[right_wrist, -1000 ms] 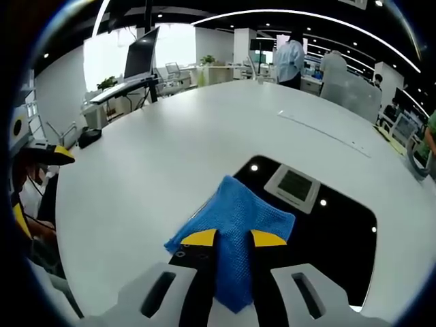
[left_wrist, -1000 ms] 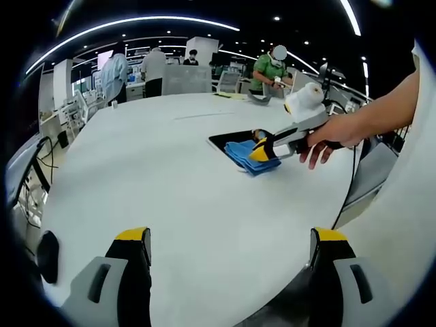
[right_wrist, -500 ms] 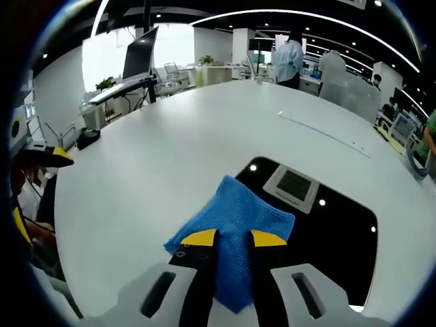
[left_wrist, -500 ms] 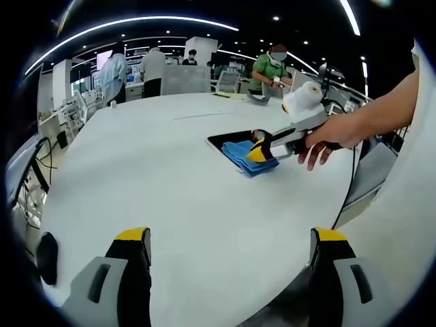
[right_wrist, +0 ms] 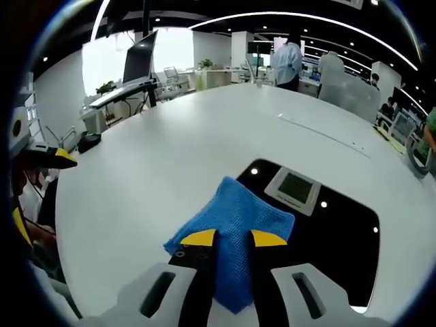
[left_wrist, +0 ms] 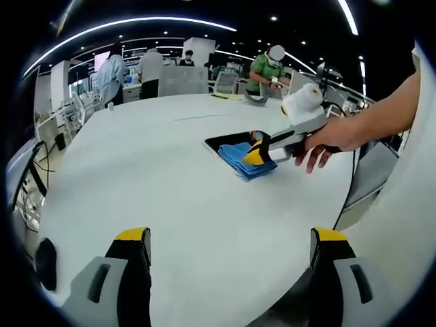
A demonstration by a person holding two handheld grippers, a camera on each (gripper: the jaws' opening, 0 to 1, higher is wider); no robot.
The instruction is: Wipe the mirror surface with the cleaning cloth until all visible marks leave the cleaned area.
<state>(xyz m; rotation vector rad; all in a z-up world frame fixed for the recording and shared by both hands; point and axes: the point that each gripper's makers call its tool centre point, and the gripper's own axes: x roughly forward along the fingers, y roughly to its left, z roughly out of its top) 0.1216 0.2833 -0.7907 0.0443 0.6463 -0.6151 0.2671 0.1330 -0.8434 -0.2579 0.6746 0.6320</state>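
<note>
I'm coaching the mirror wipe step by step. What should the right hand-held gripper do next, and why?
Probably slide the blue cloth further onto the mirror. The right hand-held gripper pinches the cloth at the mirror's near corner, so most of the dark glass lies uncovered beyond it.

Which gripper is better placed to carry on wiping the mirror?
The right gripper. It is shut on the blue cloth, which lies partly over the mirror. The left gripper is open over bare table, well short of the cloth.
</note>
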